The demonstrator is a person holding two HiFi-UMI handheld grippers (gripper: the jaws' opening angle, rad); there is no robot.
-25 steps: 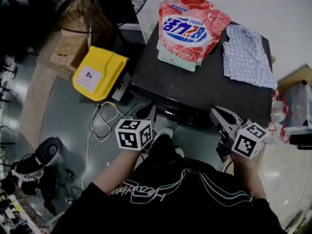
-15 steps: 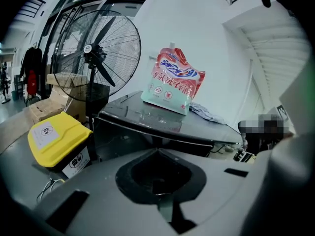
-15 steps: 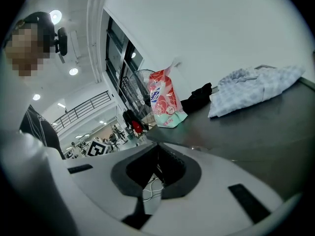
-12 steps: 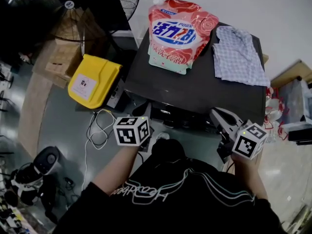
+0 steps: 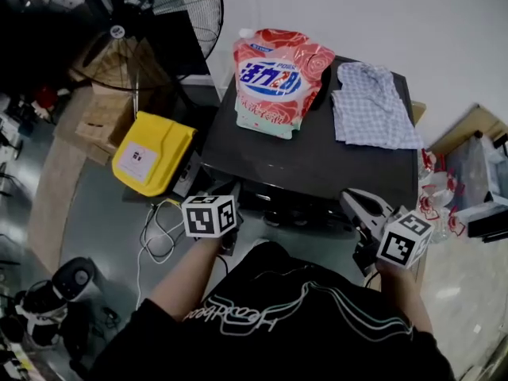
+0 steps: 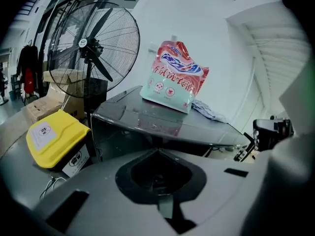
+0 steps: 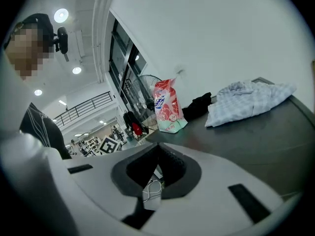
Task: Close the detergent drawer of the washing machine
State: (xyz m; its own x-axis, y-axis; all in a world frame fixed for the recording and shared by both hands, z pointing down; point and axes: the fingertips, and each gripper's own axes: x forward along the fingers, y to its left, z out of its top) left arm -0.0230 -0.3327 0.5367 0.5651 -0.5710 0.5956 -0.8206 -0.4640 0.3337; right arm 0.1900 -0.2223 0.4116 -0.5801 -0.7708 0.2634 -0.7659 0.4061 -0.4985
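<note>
A dark washing machine point(image 5: 317, 161) stands in front of me. On its lid lie a pink and mint detergent pouch point(image 5: 274, 82) and a checked shirt point(image 5: 369, 105). The control strip on its front edge point(image 5: 290, 203) shows only as a dark band, and I cannot make out the detergent drawer. My left gripper point(image 5: 225, 193) hovers shut and holds nothing at the machine's front left corner. My right gripper point(image 5: 350, 199) hangs shut near the front right corner, also with nothing in it. In the left gripper view the shut tips point(image 6: 157, 151) point at the machine's side wall point(image 6: 123, 132). The right gripper's tips point(image 7: 158, 145) point along the lid toward the pouch point(image 7: 167, 107).
A standing fan point(image 5: 159, 14) and cardboard boxes point(image 5: 107, 117) are left of the machine. A yellow case point(image 5: 151, 153) leans beside it, with white cables point(image 5: 159, 225) on the floor. Bags and clutter point(image 5: 468, 197) sit at the right.
My head view has drifted, so the machine and pouch sit further left in frame and the fan shows more. Both grippers stay shut and have hardly moved.
</note>
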